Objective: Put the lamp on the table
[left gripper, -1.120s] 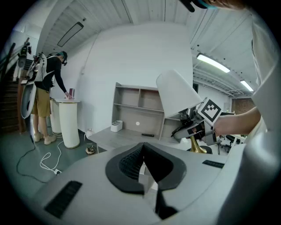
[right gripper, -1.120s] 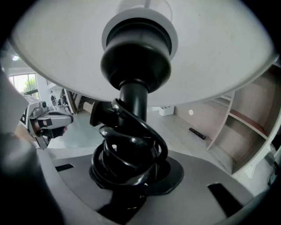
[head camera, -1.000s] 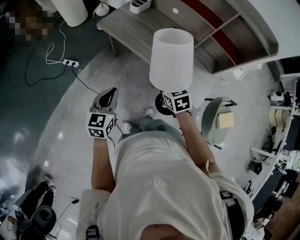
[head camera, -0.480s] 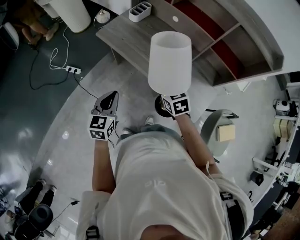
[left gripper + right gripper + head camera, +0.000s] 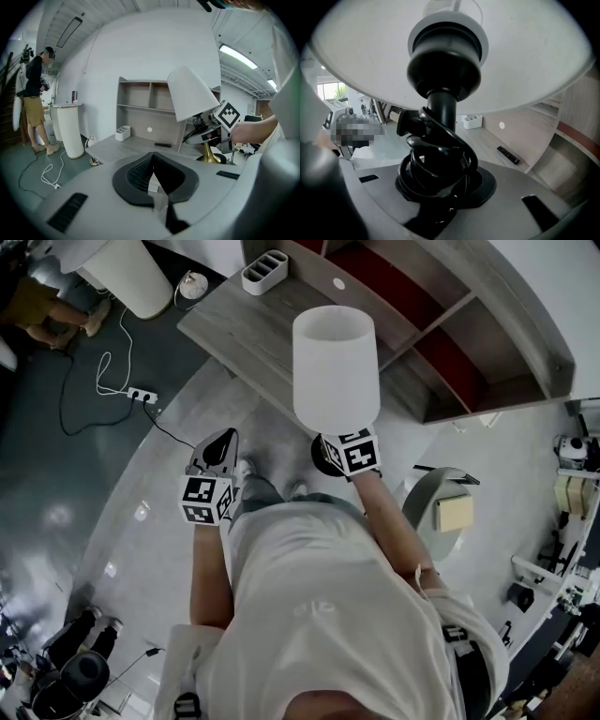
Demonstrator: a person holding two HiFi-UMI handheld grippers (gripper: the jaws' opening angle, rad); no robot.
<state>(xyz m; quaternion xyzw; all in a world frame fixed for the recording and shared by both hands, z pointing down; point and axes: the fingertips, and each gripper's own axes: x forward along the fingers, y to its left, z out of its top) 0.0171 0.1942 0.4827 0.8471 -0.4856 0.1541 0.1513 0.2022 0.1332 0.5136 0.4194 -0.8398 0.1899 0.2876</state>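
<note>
A power strip (image 5: pixel 141 393) lies on the floor (image 5: pixel 56 474).

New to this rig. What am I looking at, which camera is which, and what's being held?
No robot: a person carries hand-held tongs in each hand. The top-down picture comes from a camera on the person's head; the other two cameras ride on the tongs, looking along their jaws. The right tongs are clamped on the cord-wrapped stem of a lamp with a white shade, not yet set down. The left tongs are closed and empty. The wooden table ahead bears a white compartment tray and a dark remote.
</note>
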